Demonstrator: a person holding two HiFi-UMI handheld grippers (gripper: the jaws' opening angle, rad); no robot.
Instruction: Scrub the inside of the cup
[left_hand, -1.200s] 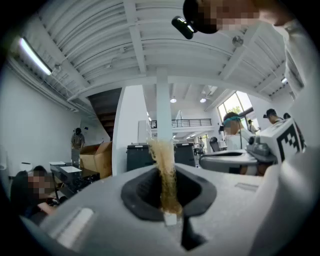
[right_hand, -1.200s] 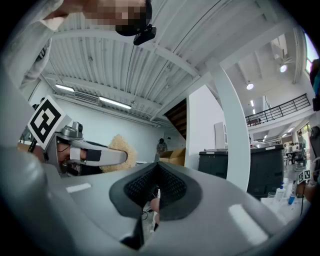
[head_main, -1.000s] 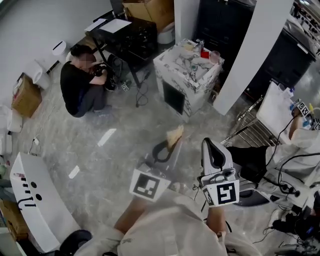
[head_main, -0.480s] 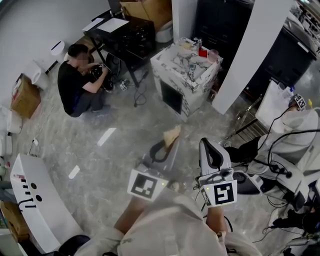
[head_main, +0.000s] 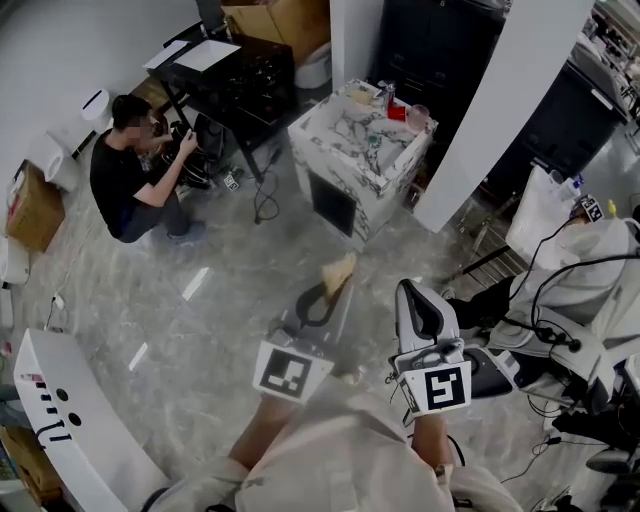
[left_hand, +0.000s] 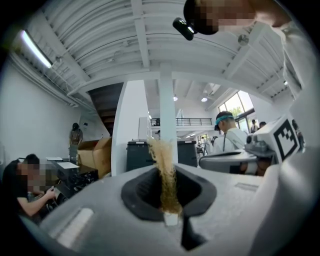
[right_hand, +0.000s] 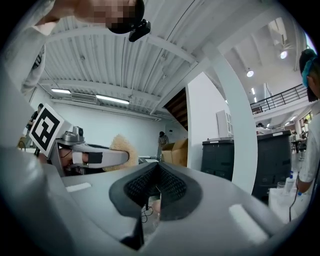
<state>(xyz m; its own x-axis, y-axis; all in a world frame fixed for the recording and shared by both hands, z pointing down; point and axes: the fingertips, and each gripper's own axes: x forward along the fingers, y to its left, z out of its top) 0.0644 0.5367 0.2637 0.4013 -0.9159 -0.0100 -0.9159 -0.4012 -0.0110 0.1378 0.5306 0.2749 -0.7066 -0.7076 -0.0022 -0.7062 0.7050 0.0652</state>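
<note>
In the head view both grippers are held out over the grey floor, well short of the marble-patterned counter. My left gripper is shut on a tan scrub sponge that sticks out past its tips. In the left gripper view the sponge stands upright between the pads. My right gripper is beside it, shut with nothing held; its dark pads meet. A small red item and a pale cup stand on the counter's far corner, too small to see clearly.
A person crouches by a black table at the far left. A white slanted column rises right of the counter. Cables and covered equipment crowd the right side. A white bench lies at the near left.
The view has moved forward and right: the counter and the crouching person have slid left and nearer. Both grippers keep their pose, the sponge still in the left one.
</note>
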